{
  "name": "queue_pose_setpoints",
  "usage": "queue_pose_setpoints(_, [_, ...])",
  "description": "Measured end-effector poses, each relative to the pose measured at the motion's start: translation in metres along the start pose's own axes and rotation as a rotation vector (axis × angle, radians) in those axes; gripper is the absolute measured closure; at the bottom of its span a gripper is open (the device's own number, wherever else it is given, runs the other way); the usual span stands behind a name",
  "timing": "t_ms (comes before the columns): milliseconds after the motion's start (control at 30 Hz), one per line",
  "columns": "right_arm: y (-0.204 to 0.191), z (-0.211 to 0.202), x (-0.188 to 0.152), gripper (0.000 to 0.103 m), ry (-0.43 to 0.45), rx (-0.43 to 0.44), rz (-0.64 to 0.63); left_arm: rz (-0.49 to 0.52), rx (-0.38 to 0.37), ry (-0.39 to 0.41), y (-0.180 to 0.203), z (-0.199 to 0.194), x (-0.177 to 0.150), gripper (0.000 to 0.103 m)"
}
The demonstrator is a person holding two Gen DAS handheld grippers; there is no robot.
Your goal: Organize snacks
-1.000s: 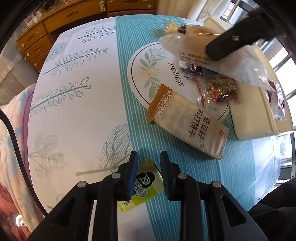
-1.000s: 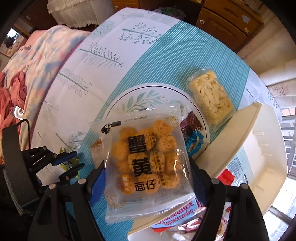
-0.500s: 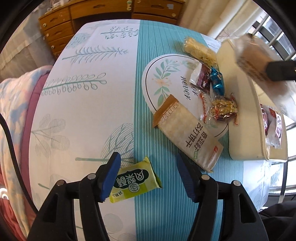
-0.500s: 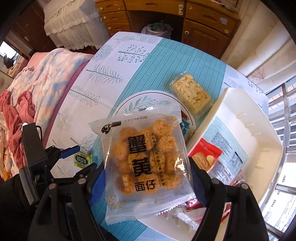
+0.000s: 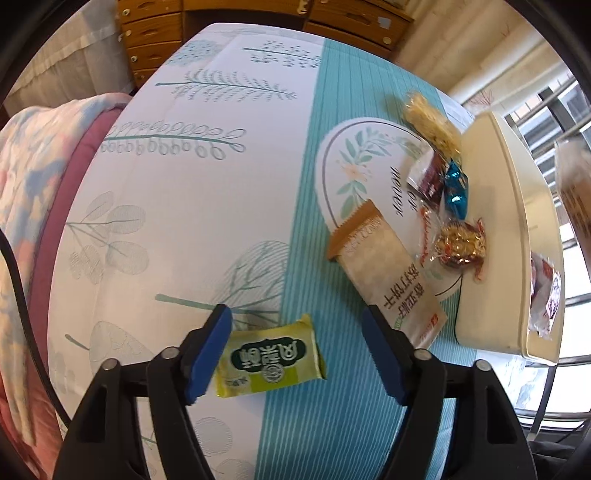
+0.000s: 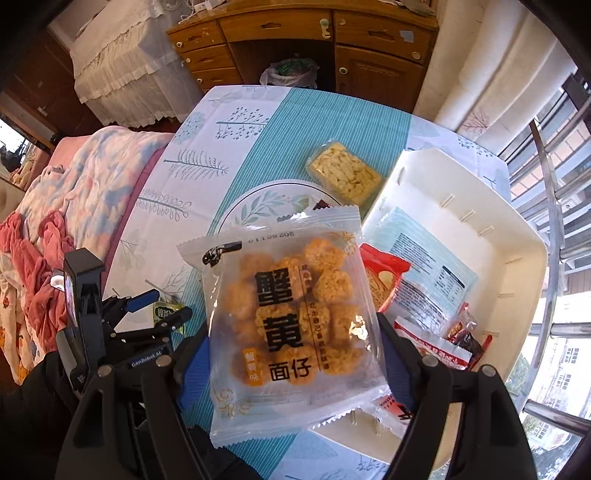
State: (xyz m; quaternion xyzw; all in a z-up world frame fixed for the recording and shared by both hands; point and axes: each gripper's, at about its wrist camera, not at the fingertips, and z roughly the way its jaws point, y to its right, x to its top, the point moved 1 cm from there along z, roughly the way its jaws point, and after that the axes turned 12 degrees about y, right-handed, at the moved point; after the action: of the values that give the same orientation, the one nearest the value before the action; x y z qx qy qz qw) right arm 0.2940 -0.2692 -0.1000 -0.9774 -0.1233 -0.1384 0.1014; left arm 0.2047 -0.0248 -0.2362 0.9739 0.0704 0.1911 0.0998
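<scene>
My left gripper (image 5: 299,354) hangs over the tablecloth, its jaws opening. A small yellow-green snack packet (image 5: 271,360) lies flat between them, and the pads do not press on it. My right gripper (image 6: 291,354) is shut on a clear bag of orange crab-roe noodle snacks (image 6: 291,314), held above the near-left rim of the cream bin (image 6: 517,258). The left gripper (image 6: 162,306) and the yellow-green packet (image 6: 166,312) also show at the left of the right wrist view. The cream bin (image 5: 517,221) stands right of the printed circle.
On the cloth lie a long tan cracker pack (image 5: 388,273), a gold-wrapped sweet (image 5: 458,245), a blue candy (image 5: 456,192), a dark small packet (image 5: 430,177) and a noodle block (image 6: 345,173). Several packets fill the bin. A bed (image 6: 74,206) borders the table's left; wooden drawers (image 6: 303,33) stand behind.
The left jaws have spread apart and let go of the yellow-green packet, which now lies on the cloth. The right gripper has risen and carried the noodle-snack bag toward the bin.
</scene>
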Motion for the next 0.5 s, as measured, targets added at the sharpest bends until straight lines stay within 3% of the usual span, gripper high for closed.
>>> queue_pose_setpoints(200, [0.009,-0.008,-0.006,0.024,0.016,-0.007,0.047,-0.07,-0.007,-0.015,-0.023,-0.005,-0.001,0.025])
queue_pose_setpoints(500, [0.021,-0.017,-0.015,0.024,0.03,-0.019,0.136,-0.073,-0.029,-0.15,-0.031,0.008,-0.015,0.025])
